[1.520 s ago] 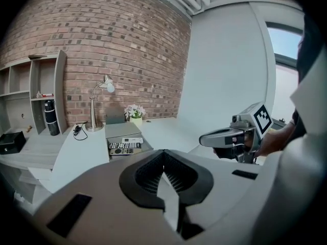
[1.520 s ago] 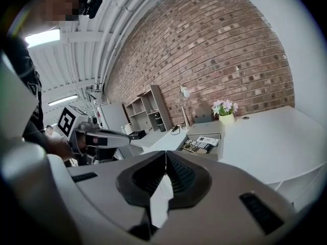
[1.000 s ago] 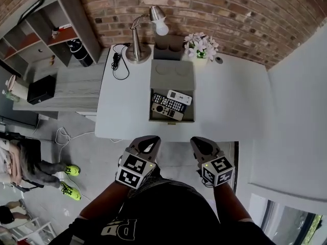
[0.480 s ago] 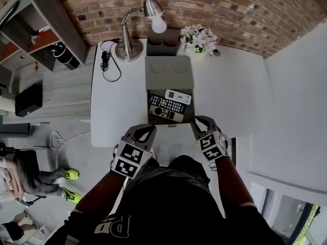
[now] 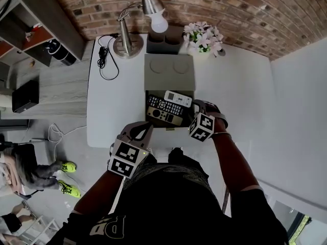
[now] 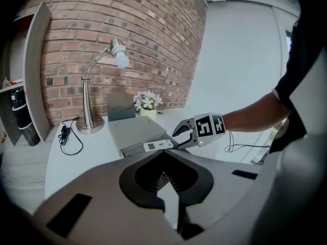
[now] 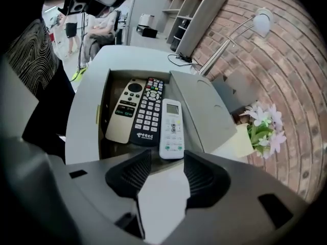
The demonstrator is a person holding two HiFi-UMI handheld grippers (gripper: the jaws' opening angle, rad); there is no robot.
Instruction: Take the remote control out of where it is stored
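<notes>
Poised right gripper [image 5: 202,106] at slim white remote control [image 7: 171,129] in open grey box [image 5: 168,75], fingers just opened wide, gripping nothing, ready to straddle it; left gripper [image 5: 140,129] closed, empty, idle.

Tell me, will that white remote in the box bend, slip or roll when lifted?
Probably stiff: the white remote looks like a hard plastic slab. Likely light, being slim. Flat, so unlikely to roll, though its smooth casing might slip.

Left gripper [image 6: 164,175]: jaws together, nothing between them.
Right gripper [image 6: 176,141]: jaws apart, just been opening, empty, tips just beside the white remote [image 6: 158,146].
Grey box [image 6: 135,131]: on the bench [image 6: 71,160], remote at its near edge.
Lamp [image 6: 97,86]: behind the box.
</notes>
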